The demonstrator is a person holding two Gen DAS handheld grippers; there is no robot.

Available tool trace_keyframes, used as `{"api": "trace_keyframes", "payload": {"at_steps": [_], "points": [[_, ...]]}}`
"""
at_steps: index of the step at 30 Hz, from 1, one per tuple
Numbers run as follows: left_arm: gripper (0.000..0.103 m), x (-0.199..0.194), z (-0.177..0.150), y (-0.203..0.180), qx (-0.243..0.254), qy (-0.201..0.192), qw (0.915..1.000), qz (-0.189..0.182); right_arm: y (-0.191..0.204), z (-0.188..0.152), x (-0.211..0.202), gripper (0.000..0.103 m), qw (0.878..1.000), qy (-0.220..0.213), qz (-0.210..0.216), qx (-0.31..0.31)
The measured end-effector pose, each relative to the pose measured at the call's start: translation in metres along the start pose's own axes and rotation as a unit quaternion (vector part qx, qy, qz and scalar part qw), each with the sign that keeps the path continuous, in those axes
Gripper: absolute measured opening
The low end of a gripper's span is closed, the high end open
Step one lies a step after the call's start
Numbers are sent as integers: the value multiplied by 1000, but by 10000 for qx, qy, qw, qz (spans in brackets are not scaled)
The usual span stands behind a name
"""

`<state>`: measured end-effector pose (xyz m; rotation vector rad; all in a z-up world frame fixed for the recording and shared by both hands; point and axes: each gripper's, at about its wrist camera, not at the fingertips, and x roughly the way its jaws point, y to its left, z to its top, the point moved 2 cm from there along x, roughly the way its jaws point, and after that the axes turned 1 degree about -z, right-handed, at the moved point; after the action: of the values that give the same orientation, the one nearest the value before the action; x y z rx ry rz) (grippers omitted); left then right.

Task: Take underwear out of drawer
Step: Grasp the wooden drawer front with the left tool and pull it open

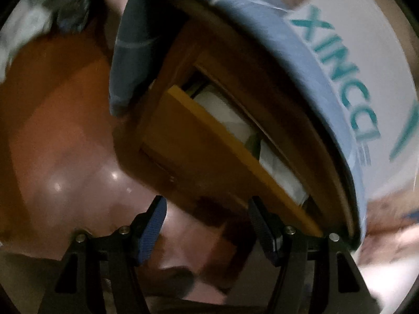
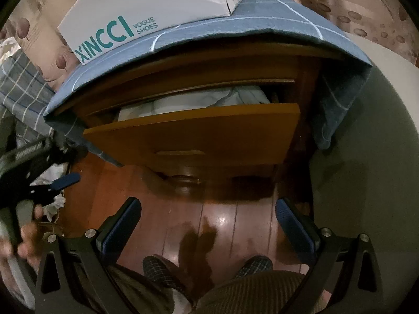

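Note:
A wooden nightstand drawer (image 2: 193, 133) stands partly pulled out. Pale folded cloth (image 2: 199, 99) lies inside it; it also shows in the left wrist view (image 1: 230, 120) behind the drawer front (image 1: 209, 157). My right gripper (image 2: 208, 225) is open and empty, held back from the drawer above the floor. My left gripper (image 1: 207, 225) is open and empty, close below the drawer front, tilted; it also shows at the left edge of the right wrist view (image 2: 62, 180), with one blue fingertip pointing right. I cannot tell which cloth is underwear.
A blue checked cloth (image 2: 235, 26) covers the nightstand top, with a white XINCCI shoe box (image 2: 146, 7) on it. Glossy red-brown wood floor (image 2: 222, 217) lies below. The person's slippered feet (image 2: 162, 267) are near. A grey wall (image 2: 371, 157) is right, bedding (image 2: 23, 89) left.

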<state>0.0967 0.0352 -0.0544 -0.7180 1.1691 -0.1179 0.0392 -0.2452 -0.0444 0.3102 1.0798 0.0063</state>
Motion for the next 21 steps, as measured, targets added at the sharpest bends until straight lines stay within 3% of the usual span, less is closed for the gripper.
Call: {"api": "trace_keyframes", "payload": {"at_steps": [8,13,17,21], "points": [[67,36,26,9,-878,208,9955,-283,-8,-1,3,101,9998,81,59,142],[76,54,30,24,-1504,297,9861,-644,-10,-1,4,101,9997,128,94,196],[87,61,23,38,-1547,188,9851,-730,-12,-1,5,101,9995,141,152,252],[96,64,12,47,-2044,249,9733,-1010,-13,-1,4,101,9992,149,193,303]]}}
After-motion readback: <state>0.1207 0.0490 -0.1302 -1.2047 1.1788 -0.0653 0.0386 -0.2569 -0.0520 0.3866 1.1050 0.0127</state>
